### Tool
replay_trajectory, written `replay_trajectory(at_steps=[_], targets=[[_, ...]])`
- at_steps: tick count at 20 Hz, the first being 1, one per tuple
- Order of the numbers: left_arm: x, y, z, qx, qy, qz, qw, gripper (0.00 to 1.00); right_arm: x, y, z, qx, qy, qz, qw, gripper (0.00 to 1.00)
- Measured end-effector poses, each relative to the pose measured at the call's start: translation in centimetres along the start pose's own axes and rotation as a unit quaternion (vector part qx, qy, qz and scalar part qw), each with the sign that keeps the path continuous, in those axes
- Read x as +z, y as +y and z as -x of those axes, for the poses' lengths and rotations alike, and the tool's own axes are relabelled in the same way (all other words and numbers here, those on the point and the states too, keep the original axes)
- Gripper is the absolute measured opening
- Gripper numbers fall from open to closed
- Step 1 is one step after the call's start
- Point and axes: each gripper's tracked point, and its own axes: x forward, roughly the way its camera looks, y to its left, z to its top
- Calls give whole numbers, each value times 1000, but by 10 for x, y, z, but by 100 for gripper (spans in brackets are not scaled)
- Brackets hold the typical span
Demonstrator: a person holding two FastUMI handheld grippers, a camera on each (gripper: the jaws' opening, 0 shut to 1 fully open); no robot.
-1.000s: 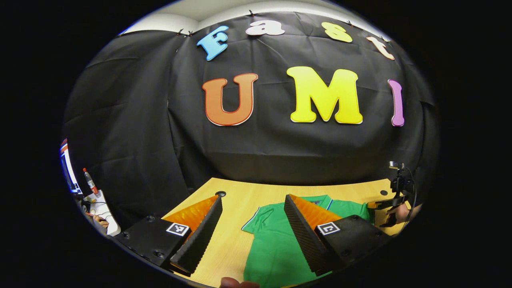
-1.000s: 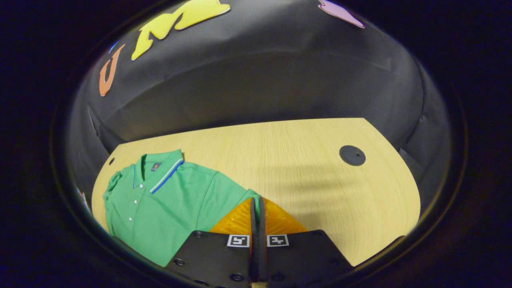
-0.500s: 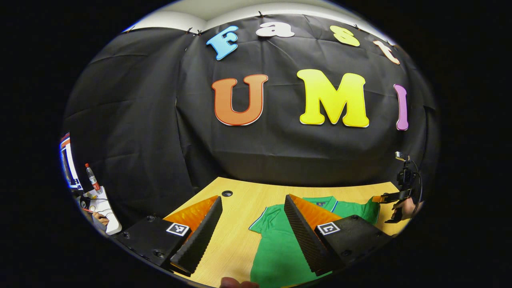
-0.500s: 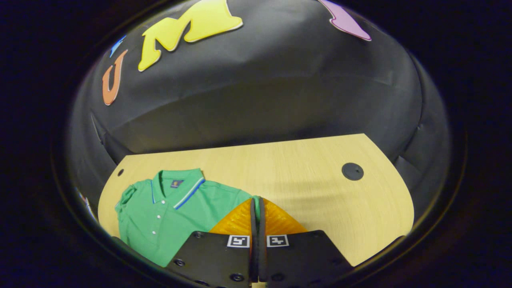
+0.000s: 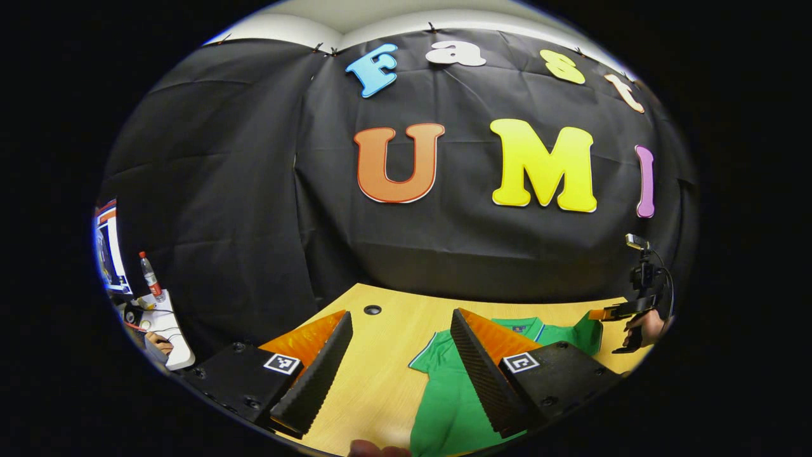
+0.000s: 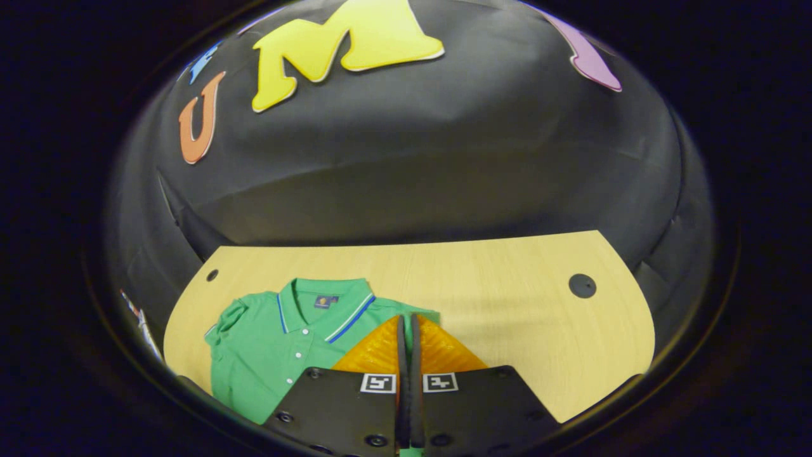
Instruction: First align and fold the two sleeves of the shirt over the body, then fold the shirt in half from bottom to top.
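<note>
Right gripper view, nearest you: your right gripper (image 6: 406, 330) has its two fingers (image 6: 401, 355) clenched together, with a strip of green cloth, the sleeve (image 6: 424, 315) of the green short-sleeved polo shirt (image 6: 273, 343), showing at their tips and again at their base; the sleeve is pinched between them. The shirt body lies flat to the left of these fingers on the pale wood-grain bench (image 6: 507, 317), its blue-and-white-striped collar (image 6: 327, 304) pointing away from you and the white buttons of the placket running toward you. Beyond and to the right of the fingers a round black plug (image 6: 582, 285) sits in the bench top; a smaller dark hole (image 6: 212, 275) lies past the collar to the left.

Left gripper view, nearest you: your left gripper (image 5: 401, 343) is released, its fingers (image 5: 317, 374) spread wide above the bench (image 5: 380, 374). The green shirt (image 5: 444, 406) passes under the right-hand finger, with bare wood between the two. Farther off to the right, your right gripper (image 5: 609, 313) and the hand (image 5: 644, 327) holding it lift the sleeve (image 5: 590, 330) clear of the bench. Far left, beyond the bench, stand a clear bottle with a red cap (image 5: 150, 276) and the edge of a screen (image 5: 104, 244).
</note>
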Motion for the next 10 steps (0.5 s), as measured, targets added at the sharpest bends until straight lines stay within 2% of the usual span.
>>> replay_trajectory(at_steps=[6,10], targets=[[-8,24,7,18,7,3,1000,100,-22,30,-26,4,32,41,999,1],[-9,34,9,33,12,4,999,100,-36,35,-44,-10,48,57,997,1]])
